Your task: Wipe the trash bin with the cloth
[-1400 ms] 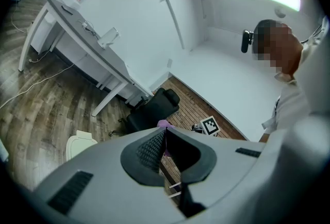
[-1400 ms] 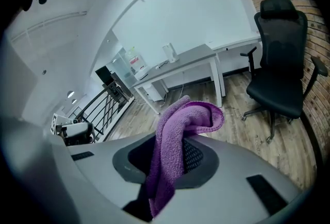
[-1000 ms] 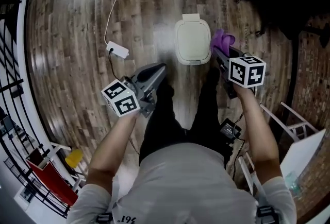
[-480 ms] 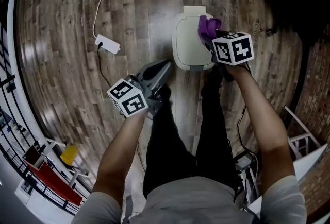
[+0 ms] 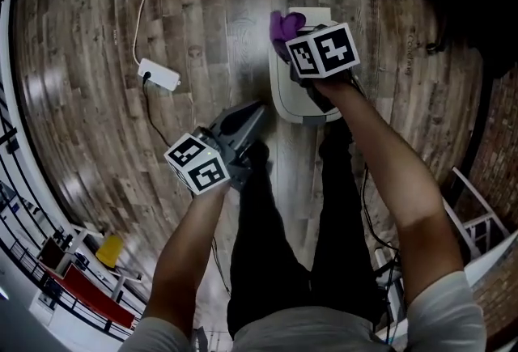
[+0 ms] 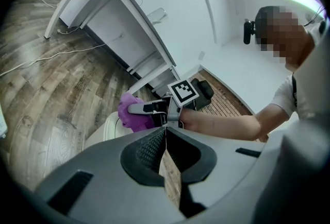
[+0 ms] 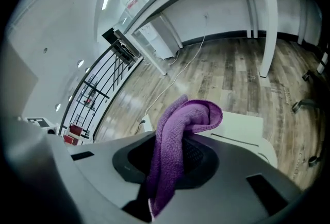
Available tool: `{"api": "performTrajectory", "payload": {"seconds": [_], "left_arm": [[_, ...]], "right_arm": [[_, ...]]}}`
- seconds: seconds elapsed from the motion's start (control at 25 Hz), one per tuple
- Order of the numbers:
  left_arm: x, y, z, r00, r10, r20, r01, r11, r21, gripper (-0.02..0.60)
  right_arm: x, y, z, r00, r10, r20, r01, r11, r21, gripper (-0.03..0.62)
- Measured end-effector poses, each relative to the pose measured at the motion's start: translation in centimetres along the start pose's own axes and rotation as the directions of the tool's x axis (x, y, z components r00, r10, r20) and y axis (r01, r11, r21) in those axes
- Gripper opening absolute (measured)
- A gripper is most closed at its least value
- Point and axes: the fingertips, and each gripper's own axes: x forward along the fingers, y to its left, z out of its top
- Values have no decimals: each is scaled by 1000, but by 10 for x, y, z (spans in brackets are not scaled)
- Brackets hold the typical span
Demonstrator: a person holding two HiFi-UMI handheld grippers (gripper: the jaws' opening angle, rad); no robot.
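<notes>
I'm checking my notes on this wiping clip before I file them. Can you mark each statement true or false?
1. The right tool grips a purple cloth. True.
2. The left tool is wide open. False: its jaws are together with nothing between them.
3. The right tool is held above the trash bin. True.
4. The trash bin stands open. False: its lid is down.
5. The white power strip lies to the right of the bin. False: in the head view it lies to the bin's left.
</notes>
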Motion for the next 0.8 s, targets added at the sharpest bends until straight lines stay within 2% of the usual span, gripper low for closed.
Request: {"api": "performTrajectory", "payload": {"seconds": [0.16,0.32,0.48,0.8], "left_arm": [[1,11,-2,1000,20,-20,-20,1000,1,5],[10,21,-1,999,28,-39,-27,999,17,5],[24,27,3,998,48,-47,-47,998,29,5],[52,28,4,997,49,-52,-48,999,19,5]], "right_arm": [[36,14,9,999,33,-33,-34,999,-30,77],[53,-10,1,996,6,-90,-4,1000,21,77],[43,-41,-1,996,-31,-84,37,996,79,77],[22,-72,-8,996,-54,-72,61,994,95,77]]}}
